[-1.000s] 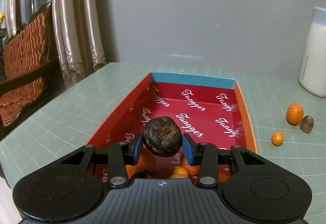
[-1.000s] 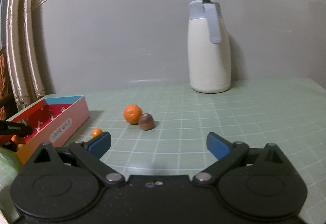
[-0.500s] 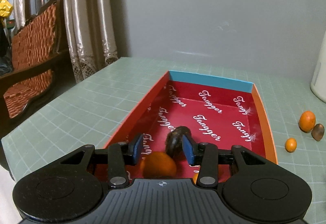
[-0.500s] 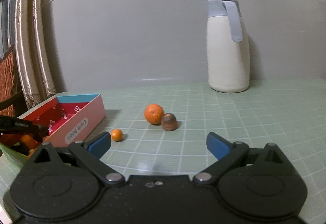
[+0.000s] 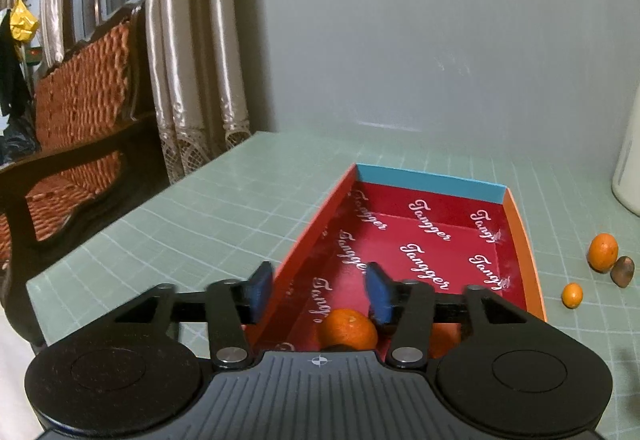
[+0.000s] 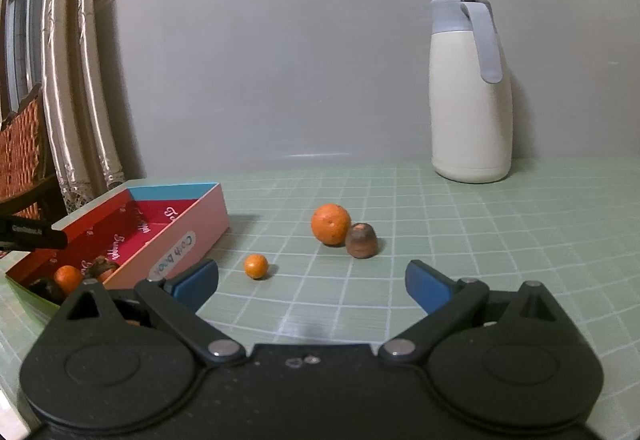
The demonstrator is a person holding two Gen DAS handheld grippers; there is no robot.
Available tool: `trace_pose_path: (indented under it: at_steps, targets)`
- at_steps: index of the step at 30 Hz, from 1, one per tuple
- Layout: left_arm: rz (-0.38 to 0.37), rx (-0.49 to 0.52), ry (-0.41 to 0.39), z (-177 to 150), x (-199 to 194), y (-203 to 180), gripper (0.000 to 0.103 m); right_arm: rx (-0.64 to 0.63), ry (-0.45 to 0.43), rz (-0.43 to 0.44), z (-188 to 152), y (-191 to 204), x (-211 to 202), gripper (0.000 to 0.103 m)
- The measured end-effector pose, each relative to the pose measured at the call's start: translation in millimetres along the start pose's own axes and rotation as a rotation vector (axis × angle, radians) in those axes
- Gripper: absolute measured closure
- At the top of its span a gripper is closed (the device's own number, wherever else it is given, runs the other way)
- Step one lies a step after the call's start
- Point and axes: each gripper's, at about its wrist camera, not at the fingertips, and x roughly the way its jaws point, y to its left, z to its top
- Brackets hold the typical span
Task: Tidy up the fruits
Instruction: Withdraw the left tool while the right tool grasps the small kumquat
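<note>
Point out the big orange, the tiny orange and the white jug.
big orange (image 6: 330,223), right wrist view, front skin
tiny orange (image 6: 256,266), right wrist view, centre
white jug (image 6: 468,104), right wrist view, body

Three fruits (image 6: 330,223) right of box (image 6: 188,224)

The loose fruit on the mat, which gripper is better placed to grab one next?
Probably the right gripper: it is open and empty, facing the small orange, big orange and brown fruit. The left gripper, jaws just opened and empty, hangs over the red box.
</note>
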Motion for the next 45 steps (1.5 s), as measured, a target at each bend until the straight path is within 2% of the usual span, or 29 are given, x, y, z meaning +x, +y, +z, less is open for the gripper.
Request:
trace_pose_path:
  at_steps: [2, 9, 22, 27, 30, 32, 35, 45]
  targets:
    - [0.008, -0.001, -0.015, -1.5, -5.2, 3.8, 0.036, -0.005, 0.002, 0.005, 0.1, 3.3, 1.5, 0.003]
    - [0.023, 0.013, -0.026, -11.4, -15.9, 17.2, 0.036, -0.011, 0.01, 0.015, -0.6, 13.3, 7.9, 0.003]
    - [0.052, -0.022, -0.003, -29.0, -14.9, 46.8, 0.035, -0.045, 0.031, 0.026, -1.4, 34.1, 19.8, 0.004]
    - [0.066, -0.017, -0.028, -32.4, -17.8, 52.5, 0.03, -0.056, 0.039, 0.021, -1.2, 39.7, 23.9, 0.006]
    - [0.06, -0.021, -0.035, -32.5, -19.4, 56.6, 0.029, -0.066, 0.044, 0.017, 0.6, 42.1, 27.3, 0.012]
    - [0.06, -0.027, -0.039, -32.9, -20.6, 59.4, 0.029, -0.077, 0.051, 0.014, 1.6, 43.9, 30.1, 0.021]
    - [0.067, -0.033, -0.049, -33.8, -23.2, 63.9, 0.028, -0.074, 0.068, 0.011, 3.2, 44.5, 34.6, 0.024]
    - [0.095, -0.07, -0.062, -33.2, -22.0, 77.4, 0.024, -0.059, 0.157, 0.0, 11.3, 43.9, 64.5, 0.052]
